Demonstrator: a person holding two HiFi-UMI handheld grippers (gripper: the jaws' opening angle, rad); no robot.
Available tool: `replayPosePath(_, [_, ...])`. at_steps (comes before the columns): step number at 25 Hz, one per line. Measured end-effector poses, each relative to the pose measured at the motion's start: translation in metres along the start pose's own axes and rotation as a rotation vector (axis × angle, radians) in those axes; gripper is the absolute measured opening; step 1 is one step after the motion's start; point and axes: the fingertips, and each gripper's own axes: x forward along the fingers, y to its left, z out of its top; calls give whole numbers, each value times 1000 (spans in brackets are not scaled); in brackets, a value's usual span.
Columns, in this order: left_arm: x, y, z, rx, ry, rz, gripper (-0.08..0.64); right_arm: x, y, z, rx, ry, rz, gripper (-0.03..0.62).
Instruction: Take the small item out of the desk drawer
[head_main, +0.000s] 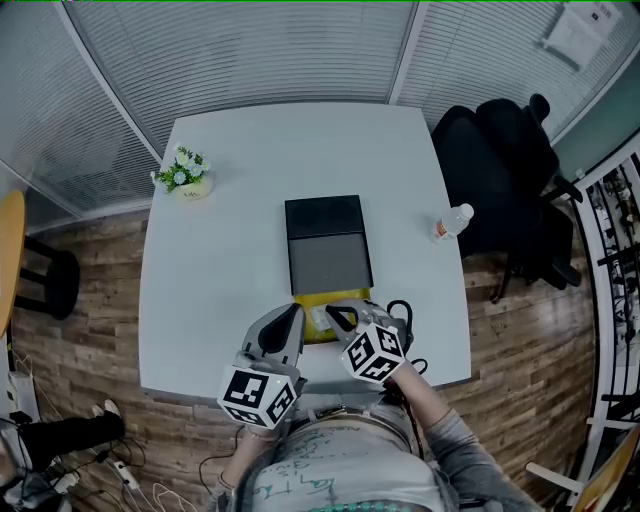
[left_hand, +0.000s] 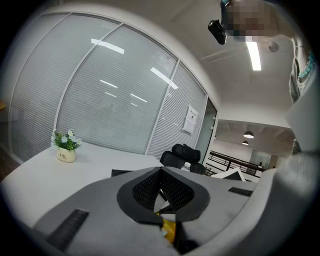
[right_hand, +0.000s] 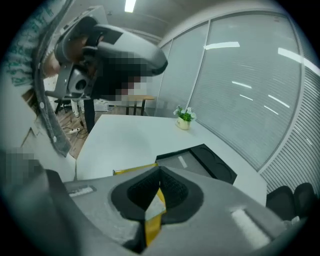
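I am hovering my left fingers (left_hand: 145, 189) and right fingers (right_hand: 175, 189), both clenched on nothing, by the yellow drawer (head_main: 342, 300) at the black box's (head_main: 322, 215) 6 o'clock, and should be opening the right ones before dipping onto the small white item (head_main: 320, 318) inside.

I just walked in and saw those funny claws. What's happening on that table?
A person holds two closed claws, the left claw and right claw, over a yellow drawer that sticks out of the dark box on the white table. A small white item lies in it. I can't tell whether either claw grips it.
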Motion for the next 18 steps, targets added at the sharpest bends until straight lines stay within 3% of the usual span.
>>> replayPosePath(9, [0, 10, -3, -29, 15, -9, -3, 44, 17, -48, -1, 161, 117, 3])
replayPosePath(18, [4, 16, -12, -40, 43, -13, -3, 64, 23, -75, 17, 229, 177, 3])
